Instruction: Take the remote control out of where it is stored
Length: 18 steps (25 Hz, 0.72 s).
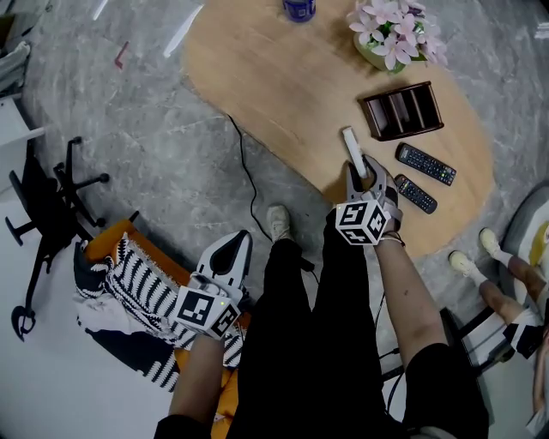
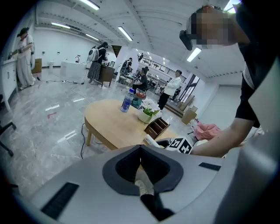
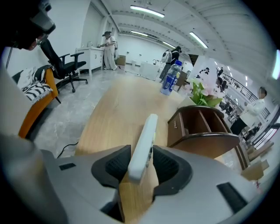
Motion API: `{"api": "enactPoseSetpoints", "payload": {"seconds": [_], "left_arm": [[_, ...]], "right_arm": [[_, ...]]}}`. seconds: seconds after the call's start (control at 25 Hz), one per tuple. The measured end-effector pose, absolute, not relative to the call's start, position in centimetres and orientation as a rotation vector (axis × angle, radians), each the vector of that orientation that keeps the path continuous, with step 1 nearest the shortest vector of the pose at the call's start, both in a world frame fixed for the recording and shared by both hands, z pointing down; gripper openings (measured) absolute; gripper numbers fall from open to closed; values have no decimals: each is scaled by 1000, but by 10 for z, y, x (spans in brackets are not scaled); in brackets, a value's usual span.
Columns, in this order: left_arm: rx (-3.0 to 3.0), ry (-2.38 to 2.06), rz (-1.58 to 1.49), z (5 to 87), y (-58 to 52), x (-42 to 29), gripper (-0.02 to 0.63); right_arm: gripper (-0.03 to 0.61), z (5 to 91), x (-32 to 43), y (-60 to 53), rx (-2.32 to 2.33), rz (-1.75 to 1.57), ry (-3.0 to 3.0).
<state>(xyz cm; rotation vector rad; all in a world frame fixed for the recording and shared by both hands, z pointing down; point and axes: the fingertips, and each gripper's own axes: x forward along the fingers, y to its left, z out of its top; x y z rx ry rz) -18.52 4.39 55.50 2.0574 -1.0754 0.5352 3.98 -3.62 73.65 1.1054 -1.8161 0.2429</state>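
Observation:
A white remote control point(image 1: 352, 151) lies between the jaws of my right gripper point(image 1: 364, 171), over the near edge of the oval wooden table point(image 1: 274, 77). In the right gripper view the white remote point(image 3: 143, 146) stands on edge between the pads of this gripper point(image 3: 142, 162), with a strip of table showing beside its lower end. The jaws stand apart and do not press it. The brown slotted holder point(image 1: 401, 110) stands empty just beyond. My left gripper point(image 1: 230, 253) hangs low by the person's left knee, its jaws together and empty.
Two black remotes point(image 1: 425, 164) point(image 1: 416, 194) lie on the table right of my right gripper. A pot of pink flowers point(image 1: 390, 34) and a blue bottle point(image 1: 298, 9) stand at the far end. A black cable point(image 1: 244, 171), an office chair point(image 1: 47, 214) and a striped cloth point(image 1: 129, 283) are on the floor at left.

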Motion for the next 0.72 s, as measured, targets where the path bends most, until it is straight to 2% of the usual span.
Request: {"api": "enactPoseSetpoints", "payload": {"seconds": [0.72], "left_arm": [[2098,-1105,502,545,53,-234,6]], "right_arm": [[158,731,5,-31,1100,224,-1771]]}}
